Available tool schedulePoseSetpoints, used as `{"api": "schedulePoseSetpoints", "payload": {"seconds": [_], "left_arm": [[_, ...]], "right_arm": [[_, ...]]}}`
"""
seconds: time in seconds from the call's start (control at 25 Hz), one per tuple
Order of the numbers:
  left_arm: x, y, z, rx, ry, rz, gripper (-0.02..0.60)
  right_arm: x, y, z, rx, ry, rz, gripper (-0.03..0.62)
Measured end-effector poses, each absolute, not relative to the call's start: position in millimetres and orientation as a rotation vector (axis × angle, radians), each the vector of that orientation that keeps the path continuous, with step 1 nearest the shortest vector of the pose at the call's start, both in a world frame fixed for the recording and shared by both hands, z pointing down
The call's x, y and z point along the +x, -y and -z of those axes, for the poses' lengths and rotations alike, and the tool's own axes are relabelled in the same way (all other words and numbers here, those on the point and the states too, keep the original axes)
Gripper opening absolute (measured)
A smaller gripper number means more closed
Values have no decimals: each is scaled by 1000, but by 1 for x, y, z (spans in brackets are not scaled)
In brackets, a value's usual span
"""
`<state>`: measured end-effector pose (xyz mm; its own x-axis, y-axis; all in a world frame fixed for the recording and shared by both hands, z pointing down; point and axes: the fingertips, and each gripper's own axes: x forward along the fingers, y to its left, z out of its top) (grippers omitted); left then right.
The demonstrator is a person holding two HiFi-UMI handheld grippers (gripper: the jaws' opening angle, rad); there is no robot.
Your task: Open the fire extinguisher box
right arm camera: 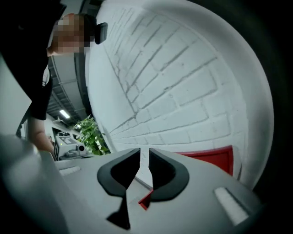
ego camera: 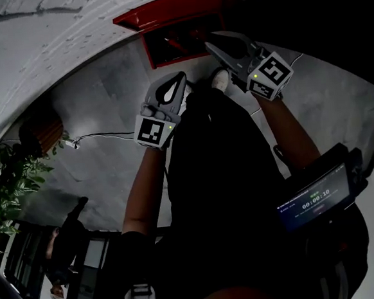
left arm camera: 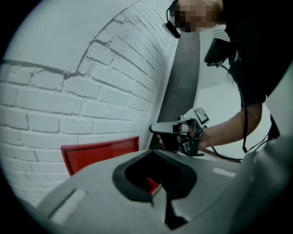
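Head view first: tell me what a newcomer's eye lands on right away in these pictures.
The red fire extinguisher box stands out at once, bright against the white brick wall and grey floor, at the top of the head view. Next come the two grippers in the middle: the right gripper reaches toward the box, and the left gripper is held further back. A leafy green plant sits at the left edge.

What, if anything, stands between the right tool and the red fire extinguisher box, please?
Nothing visible does. The right tool points at the fire extinguisher box against the white brick wall. Its jaws are slightly apart and empty, with only open space ahead.
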<state>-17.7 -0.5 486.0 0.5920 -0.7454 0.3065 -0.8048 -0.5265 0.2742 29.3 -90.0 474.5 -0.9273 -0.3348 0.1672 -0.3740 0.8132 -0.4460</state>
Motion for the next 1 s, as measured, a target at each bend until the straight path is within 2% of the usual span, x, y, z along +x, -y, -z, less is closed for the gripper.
{"api": "schedulePoseSetpoints", "payload": {"seconds": [0.16, 0.32, 1.0], "left_arm": [[-12, -20, -428, 2449, 1224, -194, 2], [5, -39, -356, 2519, 1192, -212, 2], [8, -47, -240, 2671, 1262, -98, 2]], "right_arm": [[23, 44, -411, 455, 2918, -550, 32], [32, 8, -332, 407, 2976, -522, 18], [23, -36, -227, 231, 3062, -298, 14]]}}
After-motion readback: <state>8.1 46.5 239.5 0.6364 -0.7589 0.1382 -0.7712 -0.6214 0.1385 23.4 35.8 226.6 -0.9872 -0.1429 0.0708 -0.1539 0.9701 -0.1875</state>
